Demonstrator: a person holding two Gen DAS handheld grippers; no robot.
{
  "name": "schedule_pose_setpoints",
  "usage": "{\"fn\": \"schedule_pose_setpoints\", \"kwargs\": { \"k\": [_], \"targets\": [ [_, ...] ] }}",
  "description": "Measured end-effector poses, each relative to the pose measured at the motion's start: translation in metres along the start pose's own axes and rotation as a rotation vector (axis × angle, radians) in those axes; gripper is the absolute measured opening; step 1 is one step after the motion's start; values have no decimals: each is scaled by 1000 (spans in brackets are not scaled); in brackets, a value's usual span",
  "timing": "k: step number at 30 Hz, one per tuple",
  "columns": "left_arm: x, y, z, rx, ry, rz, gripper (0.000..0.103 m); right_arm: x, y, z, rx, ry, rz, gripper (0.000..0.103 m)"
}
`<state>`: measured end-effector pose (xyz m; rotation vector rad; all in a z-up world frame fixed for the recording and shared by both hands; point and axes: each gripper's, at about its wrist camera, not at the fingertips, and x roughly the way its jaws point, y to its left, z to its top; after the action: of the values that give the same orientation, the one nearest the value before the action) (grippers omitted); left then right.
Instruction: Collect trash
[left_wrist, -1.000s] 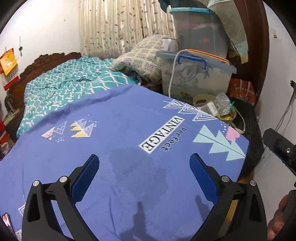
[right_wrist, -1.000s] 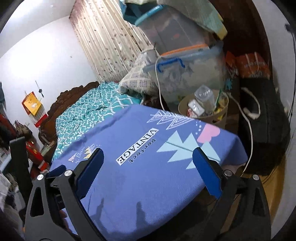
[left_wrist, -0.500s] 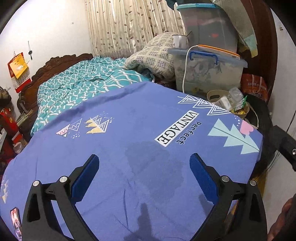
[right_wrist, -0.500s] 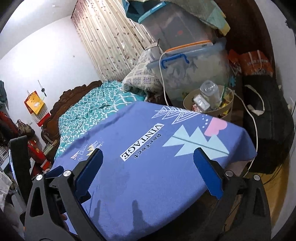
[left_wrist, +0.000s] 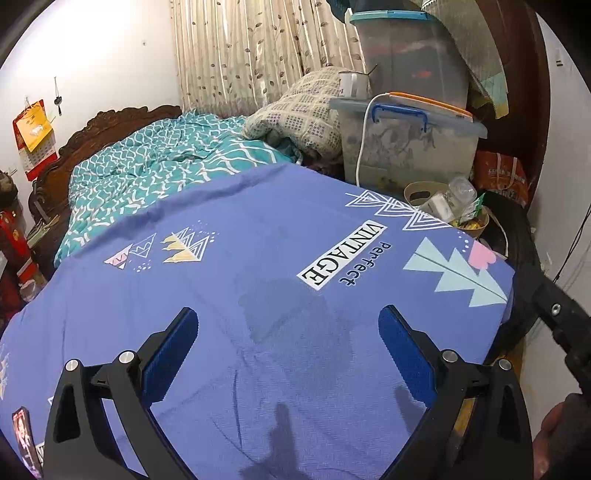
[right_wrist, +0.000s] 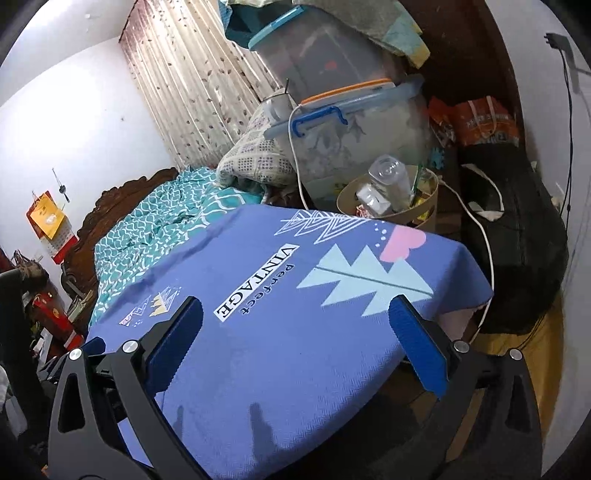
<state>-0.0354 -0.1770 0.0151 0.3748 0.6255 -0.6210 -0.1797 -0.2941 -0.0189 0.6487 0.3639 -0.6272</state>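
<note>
Both grippers are hanging empty above the purple printed cloth (left_wrist: 229, 295), jaws spread wide: the left gripper (left_wrist: 288, 354) over the cloth's near middle, the right gripper (right_wrist: 295, 343) over its right-hand portion.

The trash is sitting in a tan bin (right_wrist: 391, 216) beyond the cloth's far right corner, just in front of the clear storage box (right_wrist: 354, 140). A clear plastic bottle (right_wrist: 388, 177) is standing tilted in it, mouth toward the camera, with a white carton (right_wrist: 371, 199) and wrappers beside it. No loose litter is showing on the cloth itself.

From either gripper the bin is lying ahead and to the right. The right gripper is judged the nearer; in the left view the bin (left_wrist: 413, 192) is appearing smaller and farther off.

Compared with a second ago, both cameras are sitting further back and higher: more cloth is showing, and the bin is reading smaller in the left view. Jaw spacing is remaining unchanged.
</note>
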Motion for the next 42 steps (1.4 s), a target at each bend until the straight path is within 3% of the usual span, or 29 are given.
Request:
{"fn": "schedule_pose_setpoints", "kwargs": {
  "k": [6, 13, 23, 32, 42],
  "targets": [
    [-2, 8, 1, -31, -8, 10, 94, 0, 1, 2, -7, -3, 19, 100],
    [-20, 23, 1, -84, -81, 63, 94, -25, 13, 8, -65, -109, 5, 100],
    [-35, 57, -3, -164, -129, 66, 94, -5, 29, -4, -98, 6, 48, 100],
    [-51, 90, 1, -210, -179, 129, 94, 19, 44, -14, -98, 151, 153, 99],
    [-41, 79, -3, -171, -137, 87, 94, 4, 29, -2, -65, 77, 119, 99]
  ]
}}
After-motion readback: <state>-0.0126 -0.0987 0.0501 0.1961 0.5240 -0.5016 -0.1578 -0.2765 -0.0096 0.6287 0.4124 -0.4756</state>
